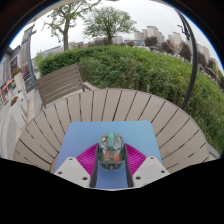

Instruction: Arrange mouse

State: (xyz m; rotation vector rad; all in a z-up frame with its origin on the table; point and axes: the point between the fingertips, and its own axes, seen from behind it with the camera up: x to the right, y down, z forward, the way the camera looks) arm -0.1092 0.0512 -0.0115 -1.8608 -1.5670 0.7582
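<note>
A small see-through mouse (112, 149) with a green light on top sits between my fingers, over a light blue mat (92, 134) on a round slatted wooden table (125, 104). My gripper (112, 158) is closed around it. The magenta pads (88, 158) touch its left and right sides with no gap showing. The mouse points away from me. Its underside and any contact with the mat are hidden.
A wooden bench (60, 82) stands beyond the table to the left. A green hedge (150, 68) runs behind the table, and a dark pole (192, 60) rises at the right. Trees and buildings are far off.
</note>
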